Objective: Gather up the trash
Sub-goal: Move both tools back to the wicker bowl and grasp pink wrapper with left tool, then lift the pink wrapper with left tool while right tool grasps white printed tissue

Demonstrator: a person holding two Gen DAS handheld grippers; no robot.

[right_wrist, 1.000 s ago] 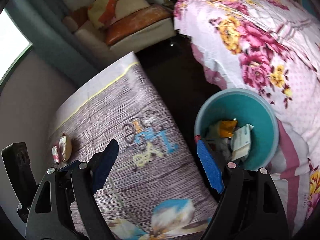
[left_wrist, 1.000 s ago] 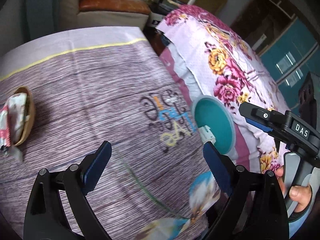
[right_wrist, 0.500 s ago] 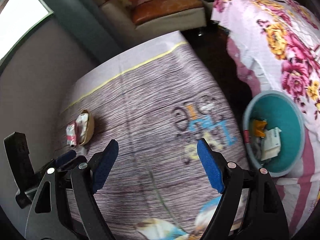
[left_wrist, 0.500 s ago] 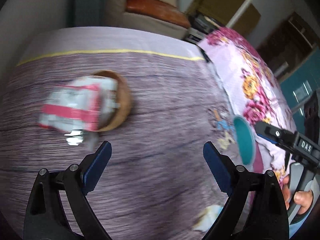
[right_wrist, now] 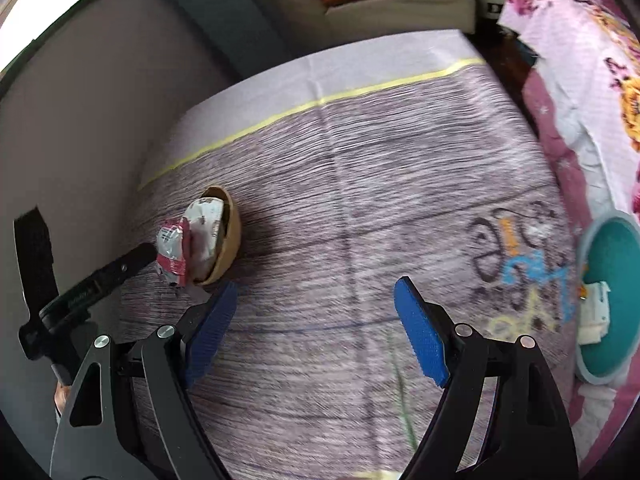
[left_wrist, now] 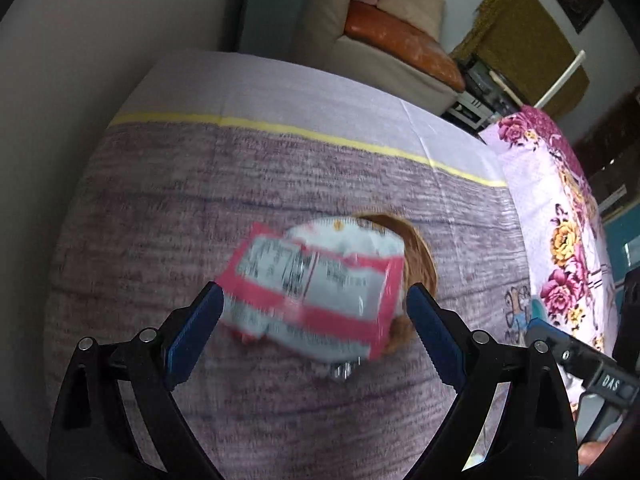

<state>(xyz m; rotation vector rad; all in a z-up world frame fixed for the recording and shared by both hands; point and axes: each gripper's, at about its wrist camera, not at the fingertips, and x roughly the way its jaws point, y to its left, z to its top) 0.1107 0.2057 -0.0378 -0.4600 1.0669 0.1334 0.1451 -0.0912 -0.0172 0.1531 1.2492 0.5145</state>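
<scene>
A crumpled red-and-white snack wrapper (left_wrist: 320,284) lies half in a small tan bowl (left_wrist: 418,244) on the purple-grey tablecloth (left_wrist: 240,184). My left gripper (left_wrist: 314,330) hovers open above it, the wrapper showing between the blue pads without contact. In the right wrist view the same wrapper (right_wrist: 188,240) and bowl (right_wrist: 228,246) sit at the left, with the left gripper's finger (right_wrist: 120,268) beside them. My right gripper (right_wrist: 316,330) stands open over bare cloth, nothing between its fingers. The teal trash bin (right_wrist: 612,304) with paper scraps inside sits at the right edge.
A floral pink bedspread (right_wrist: 580,52) borders the table on the right. A sofa with orange cushions (left_wrist: 396,44) stands beyond the far edge. A grey wall (right_wrist: 80,120) runs along the left side. The right gripper's tool (left_wrist: 592,372) shows at the left view's lower right.
Both grippers swept left across the table, away from the bin. The wrapper and bowl moved from the left view's left edge to between the left gripper's open fingers.
</scene>
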